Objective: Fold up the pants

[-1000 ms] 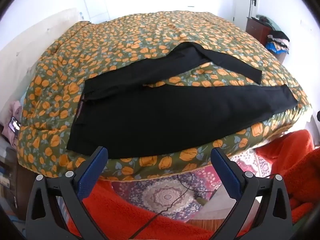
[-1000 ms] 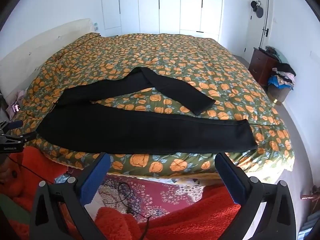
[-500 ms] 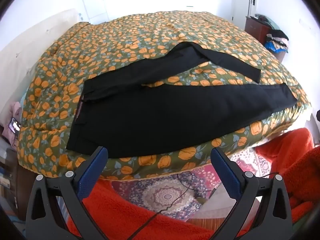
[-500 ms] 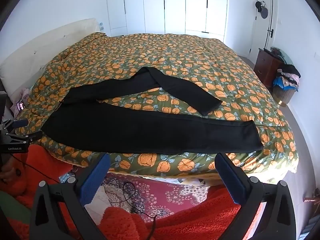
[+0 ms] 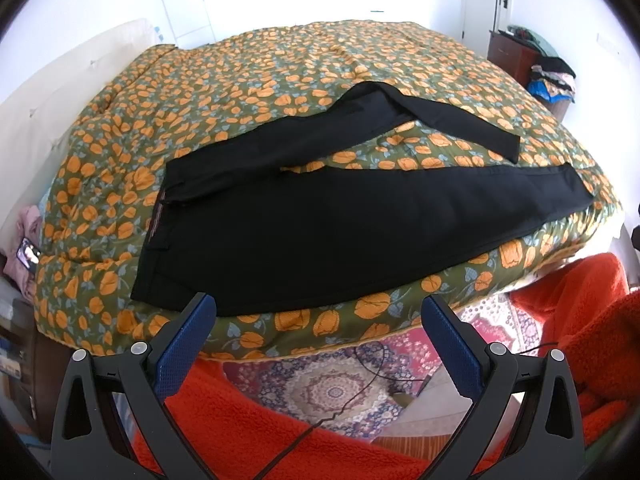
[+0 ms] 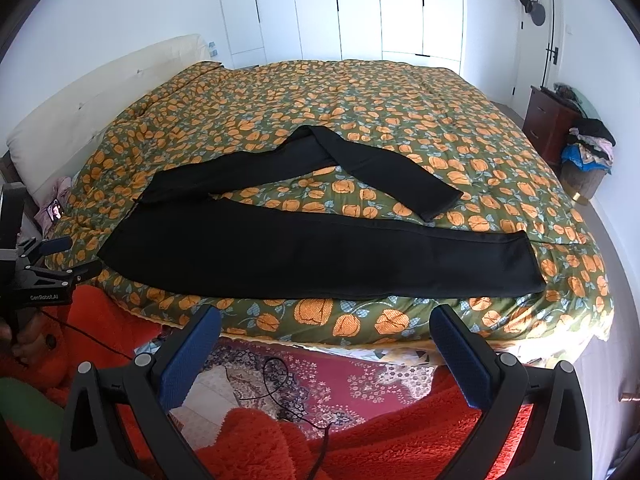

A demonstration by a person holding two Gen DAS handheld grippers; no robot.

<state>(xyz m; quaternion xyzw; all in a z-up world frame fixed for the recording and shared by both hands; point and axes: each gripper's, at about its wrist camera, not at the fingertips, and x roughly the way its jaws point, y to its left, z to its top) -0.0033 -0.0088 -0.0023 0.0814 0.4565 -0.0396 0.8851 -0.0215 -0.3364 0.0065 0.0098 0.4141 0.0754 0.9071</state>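
1. Status: both tools idle, nothing gripped. Left gripper [image 5: 320, 316] has jaws spread wide, blue pads [image 5: 182, 350] empty. Right gripper [image 6: 326, 328] likewise released and empty, pads [image 6: 191, 356] clear of cloth.

2. Work item: black pants [image 5: 340, 224] lie flat on the floral bedspread [image 5: 260, 68], ahead of and above both jaw pairs, not touching either. Near edge of the cloth sits just beyond the left tool's fingertips; approx. the same gap in the right view, pants [image 6: 320, 256].

3. Long axis: runs crosswise to the jaw line, left to right. Waistband end is to the left of the jaws, cuffs to the right. 1 leg lies straight along the near bed edge. The 2nd leg angles away from the jaws, then doubles back w/ its cuff pointing right, so the legs are not stacked.

4. Reach: left tool is nearer the waistband; right tool is nearer the straight leg's cuff and the stray leg's cuff.

5. Likely next step (est.): right tool advances fwd past the near leg to the stray cuff to lay the 2nd leg over the 1st. Fold not yet begun.
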